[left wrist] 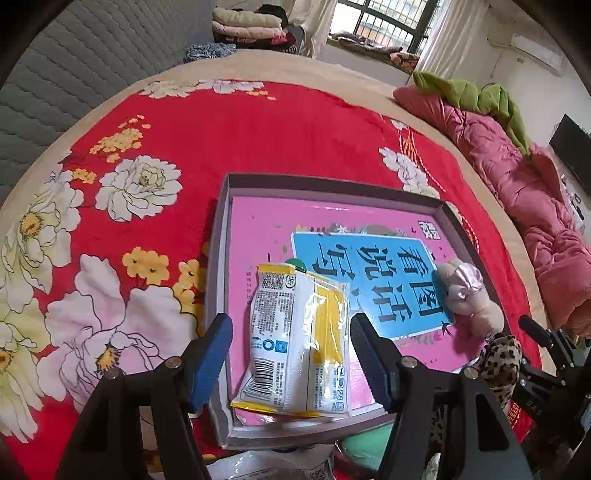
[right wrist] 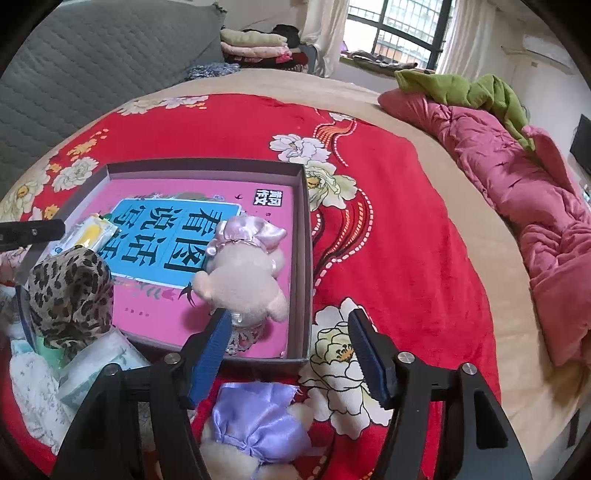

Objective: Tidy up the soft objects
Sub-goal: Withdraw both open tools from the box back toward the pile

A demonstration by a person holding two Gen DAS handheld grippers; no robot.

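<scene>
Red flowery bed blanket (left wrist: 258, 122) under a box (left wrist: 221, 295). Inside, yellow packet (left wrist: 299, 343) at 7 o'clock, plush toy (right wrist: 243, 273) at 4. Left hand-held gripper (left wrist: 291, 362) spread around packet, not pinching. Right hand-held gripper (right wrist: 288, 358) spread, holding nothing.

Bed w/ red floral blanket (left wrist: 258, 129), grey quilted headboard (left wrist: 92, 62), barred window (left wrist: 388, 22) letting daylight in.

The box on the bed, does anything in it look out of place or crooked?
Mildly: the yellow-and-white packet lies askew, its lower end riding up over the box's near rim. The plush in the pink bonnet lies flat by the right wall.
</scene>
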